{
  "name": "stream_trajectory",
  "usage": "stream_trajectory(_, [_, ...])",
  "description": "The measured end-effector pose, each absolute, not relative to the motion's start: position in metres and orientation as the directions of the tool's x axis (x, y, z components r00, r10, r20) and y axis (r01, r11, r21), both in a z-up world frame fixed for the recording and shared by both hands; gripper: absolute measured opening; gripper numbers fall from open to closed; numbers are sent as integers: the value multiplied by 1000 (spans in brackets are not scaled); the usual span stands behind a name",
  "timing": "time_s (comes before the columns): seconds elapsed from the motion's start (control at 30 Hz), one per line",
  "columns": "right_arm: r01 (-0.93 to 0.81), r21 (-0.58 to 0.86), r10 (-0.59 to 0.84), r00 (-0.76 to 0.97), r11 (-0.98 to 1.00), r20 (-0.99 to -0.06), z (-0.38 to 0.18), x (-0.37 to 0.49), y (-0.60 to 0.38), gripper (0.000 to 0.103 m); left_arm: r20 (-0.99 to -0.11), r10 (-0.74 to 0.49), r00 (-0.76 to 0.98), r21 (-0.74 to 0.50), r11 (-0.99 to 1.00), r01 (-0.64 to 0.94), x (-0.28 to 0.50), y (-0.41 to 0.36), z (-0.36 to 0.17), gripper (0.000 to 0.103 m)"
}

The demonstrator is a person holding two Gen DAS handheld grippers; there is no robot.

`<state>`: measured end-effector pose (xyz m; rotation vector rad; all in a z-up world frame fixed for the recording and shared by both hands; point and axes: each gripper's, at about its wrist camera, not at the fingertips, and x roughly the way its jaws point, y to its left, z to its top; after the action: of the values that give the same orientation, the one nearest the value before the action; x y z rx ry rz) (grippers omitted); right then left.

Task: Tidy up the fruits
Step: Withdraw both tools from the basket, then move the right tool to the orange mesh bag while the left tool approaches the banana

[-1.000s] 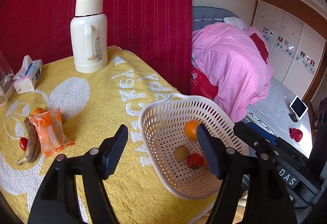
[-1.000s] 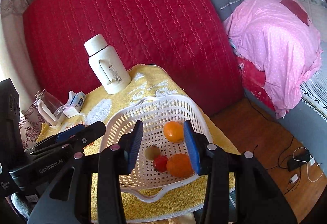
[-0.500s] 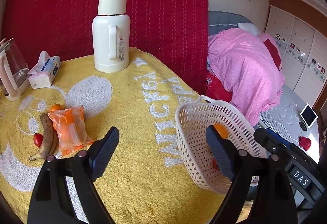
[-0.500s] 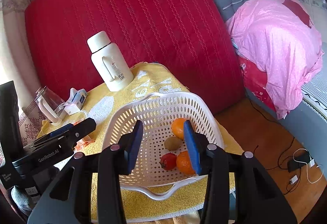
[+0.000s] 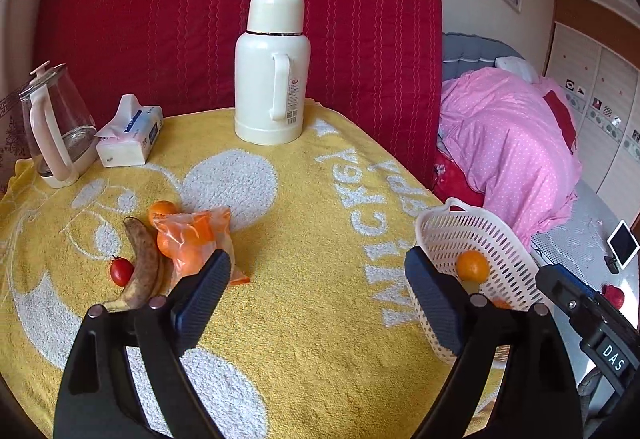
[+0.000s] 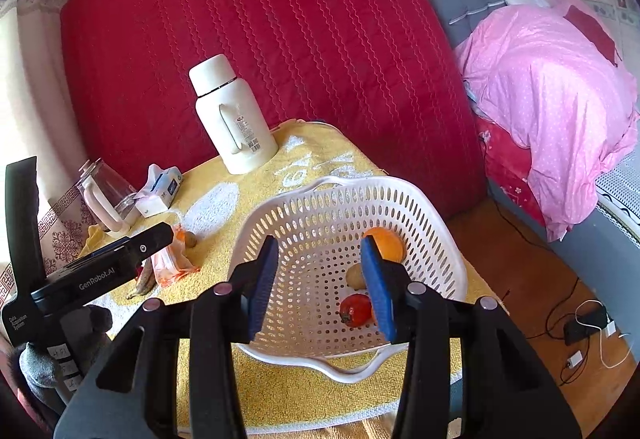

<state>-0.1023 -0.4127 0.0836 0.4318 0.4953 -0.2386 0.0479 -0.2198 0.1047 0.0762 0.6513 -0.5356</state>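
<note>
A white perforated basket (image 6: 340,199) sits at the table's right edge; it also shows in the left wrist view (image 5: 500,239). It holds an orange (image 6: 386,243), a brownish fruit (image 6: 355,276) and a red tomato (image 6: 355,310). On the yellow towel to the left lie a brown banana (image 5: 142,267), a small tomato (image 5: 121,271), a loose orange (image 5: 161,211) and a bag of oranges (image 5: 196,239). My left gripper (image 5: 316,299) is open and empty above the towel. My right gripper (image 6: 320,287) is open and empty over the basket.
A white thermos (image 5: 272,75) stands at the back of the table. A tissue pack (image 5: 130,133) and a glass kettle (image 5: 56,123) stand at the back left. A red quilted panel is behind the table; a bed with pink bedding (image 5: 512,143) is to the right.
The left gripper has swung left, away from the basket, and now faces the towel with the banana and bagged oranges. The right gripper has stayed over the basket.
</note>
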Motion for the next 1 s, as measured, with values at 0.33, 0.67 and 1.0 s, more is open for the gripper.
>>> stream_trajectory(0.33, [292, 344, -89, 861, 892, -500, 86, -97, -394, 46, -598, -346, 723, -73, 922, 380, 69, -158, 101, 89])
stream_trajectory(0.67, [226, 333, -43, 878, 916, -477, 98, -80, -357, 50, -588, -188, 787, -23, 976, 216, 91, -93, 93, 89])
stream_trajectory(1.0, [88, 255, 47, 875, 963, -481, 107, -38, -294, 68, -588, -94, 803, -16, 994, 105, 103, -51, 79, 89])
